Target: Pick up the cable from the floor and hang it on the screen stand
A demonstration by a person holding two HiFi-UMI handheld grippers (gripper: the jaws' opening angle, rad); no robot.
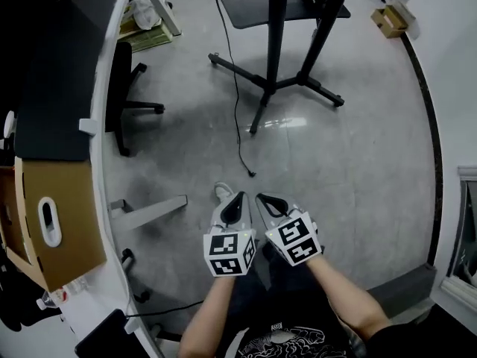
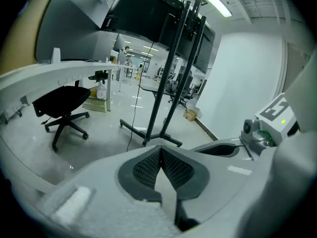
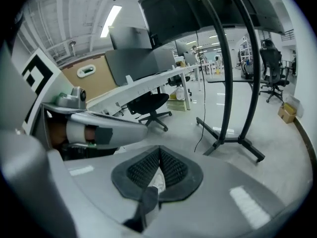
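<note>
Left tool (image 1: 239,196) closed | right tool (image 1: 262,198) closed | cable (image 1: 238,129) end: head view only

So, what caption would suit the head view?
Shut and empty, the left tongs and right tongs hover together above the floor, short of the black cable beside the screen stand.

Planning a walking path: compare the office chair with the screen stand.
The office chair is low and tucked against the desk; the screen stand is tall, on open floor. The chair's legs are short, a star; the stand's legs are long and splayed. The cable trails beside the stand only. Both are black.
</note>
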